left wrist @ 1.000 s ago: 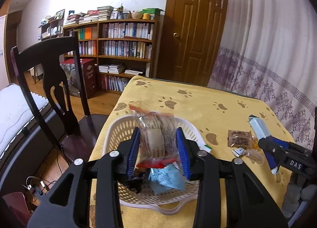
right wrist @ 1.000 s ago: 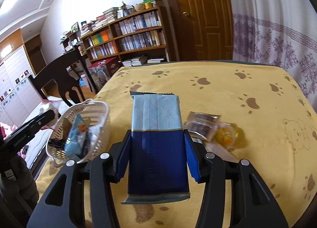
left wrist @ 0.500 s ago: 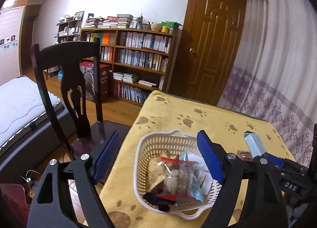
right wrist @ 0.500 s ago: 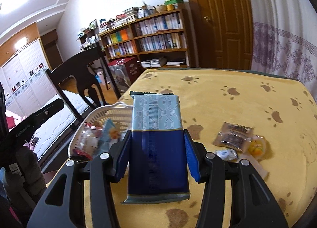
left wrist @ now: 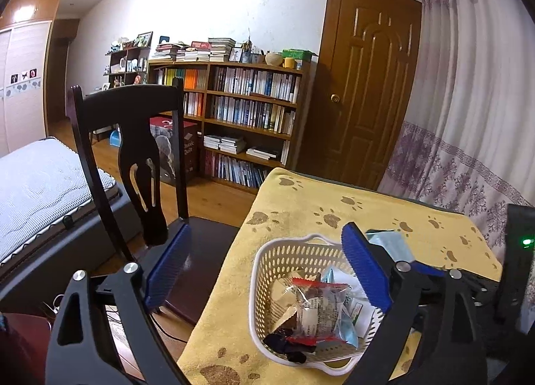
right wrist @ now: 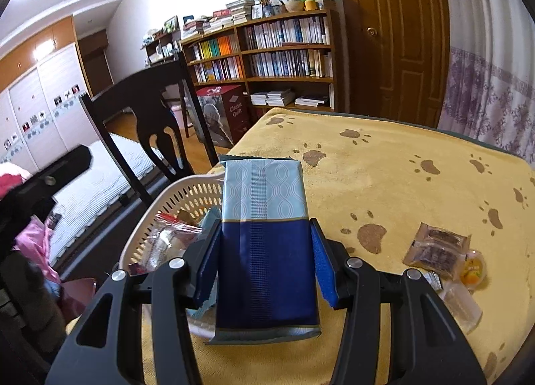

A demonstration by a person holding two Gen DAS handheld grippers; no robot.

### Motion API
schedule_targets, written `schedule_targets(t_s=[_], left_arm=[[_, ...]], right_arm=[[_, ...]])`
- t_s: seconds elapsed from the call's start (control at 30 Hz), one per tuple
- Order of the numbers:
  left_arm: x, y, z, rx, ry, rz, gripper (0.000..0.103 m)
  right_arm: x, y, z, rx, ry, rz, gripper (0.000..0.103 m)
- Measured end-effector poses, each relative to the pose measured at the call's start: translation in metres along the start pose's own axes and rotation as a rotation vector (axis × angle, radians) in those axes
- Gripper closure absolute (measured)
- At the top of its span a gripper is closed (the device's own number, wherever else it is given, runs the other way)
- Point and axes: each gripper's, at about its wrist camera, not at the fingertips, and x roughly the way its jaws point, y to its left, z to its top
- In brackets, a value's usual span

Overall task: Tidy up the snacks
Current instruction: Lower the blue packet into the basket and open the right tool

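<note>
Right gripper (right wrist: 264,261) clamped on blue-and-pale packet (right wrist: 265,234), poised at rim of white basket (right wrist: 187,191); left gripper (left wrist: 267,271) spread wide, empty

Best carried further over the basket and lowered flat before release, clear of the left gripper's fingers. Packet long, glossy, dark blue below, pale patterned above, crimped ends. Clear red-edged snack (left wrist: 317,309) already inside basket; brown packet (right wrist: 436,248) and orange jelly cup (right wrist: 472,268) lying on yellow cloth (right wrist: 384,177)

Basket (left wrist: 267,271) at table's (right wrist: 401,177) left edge, wrapped snacks (left wrist: 317,311) in it. Chair (left wrist: 133,157) left of basket. My held packet (right wrist: 265,234) just right of basket; loose snacks (right wrist: 438,248) farther right on table. Bookshelf (left wrist: 247,111) behind.
</note>
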Motion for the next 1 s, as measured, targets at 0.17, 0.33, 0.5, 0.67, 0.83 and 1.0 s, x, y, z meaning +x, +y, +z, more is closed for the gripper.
schedule_targets(t_s=[0.17,0.33,0.5,0.67,0.83,1.0], left_arm=[[-0.002,-0.005,-0.002,0.033,-0.018,0.041,0.010],[-0.004,-0.005,-0.001,0.040,-0.024,0.035,0.009],[-0.002,-0.002,0.000,0.030,-0.023,0.040,0.008],[-0.001,-0.004,-0.002,0.042,-0.028,0.070,0.006],[-0.001,-0.006,-0.002,0.051,-0.027,0.070,0.005],[0.000,-0.008,-0.003,0.056,-0.023,0.071,0.005]], right_arm=[[0.024,0.013,0.000,-0.060,0.023,-0.077,0.053],[0.043,0.027,-0.006,-0.120,0.047,-0.111,0.051],[0.043,0.029,-0.009,-0.103,0.066,-0.051,0.049],[0.041,0.019,-0.009,-0.024,0.090,0.019,0.049],[0.039,0.012,-0.011,0.018,0.101,0.055,0.049],[0.029,0.014,-0.012,0.020,0.081,0.068,0.049]])
